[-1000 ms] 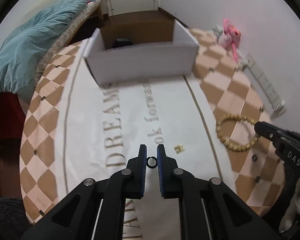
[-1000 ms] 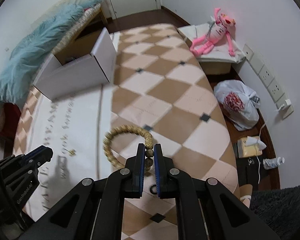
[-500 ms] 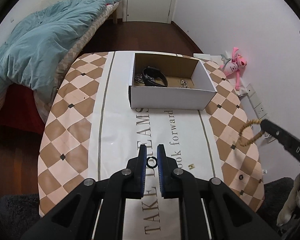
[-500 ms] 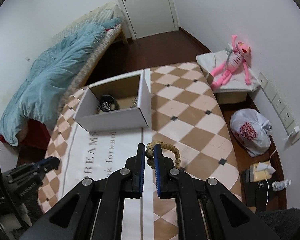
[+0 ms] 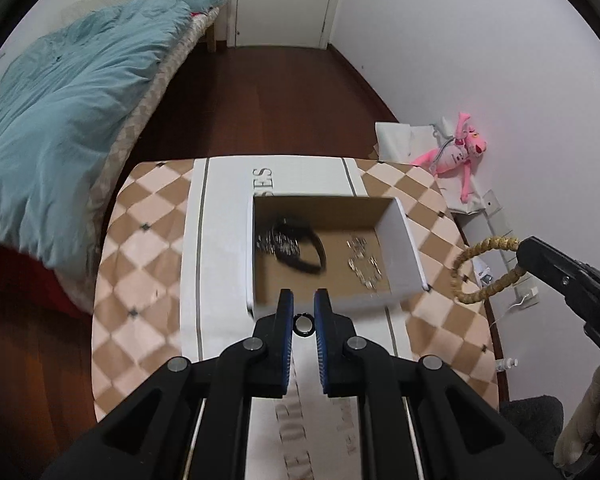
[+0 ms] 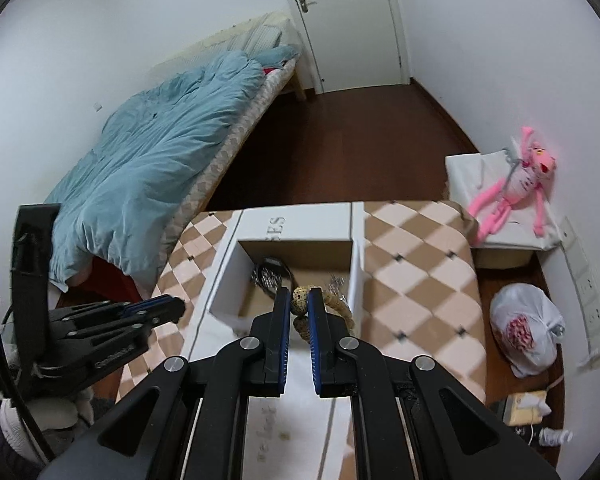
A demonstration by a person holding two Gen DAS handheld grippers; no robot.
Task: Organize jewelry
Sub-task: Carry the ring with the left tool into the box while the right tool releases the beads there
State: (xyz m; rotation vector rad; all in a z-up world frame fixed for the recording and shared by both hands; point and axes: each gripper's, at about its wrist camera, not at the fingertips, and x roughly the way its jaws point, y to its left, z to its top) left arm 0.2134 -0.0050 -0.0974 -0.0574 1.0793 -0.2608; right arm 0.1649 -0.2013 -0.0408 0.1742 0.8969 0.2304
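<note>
My left gripper (image 5: pixel 303 310) is shut on a small black ring (image 5: pixel 303 324) and holds it in the air just short of the near wall of the white cardboard box (image 5: pixel 404 236). The box holds a black bracelet (image 5: pixel 308 254) and small silver pieces (image 5: pixel 362 264). My right gripper (image 6: pixel 299 302) is shut on a wooden bead bracelet (image 6: pixel 300 300) and holds it above the box (image 6: pixel 226 280). From the left wrist view the bead bracelet (image 5: pixel 484 268) hangs right of the box.
The box stands on a low table with a checkered cloth (image 5: pixel 140 264) and a white runner. A bed with a blue duvet (image 5: pixel 60 128) is at the left. A pink plush toy (image 6: pixel 516 192) and a white plastic bag (image 6: pixel 528 328) lie right of the table.
Both grippers have risen from the table with their pieces and moved forward toward the box. The ring and bead bracelet left the cloth and now hang in the air.
</note>
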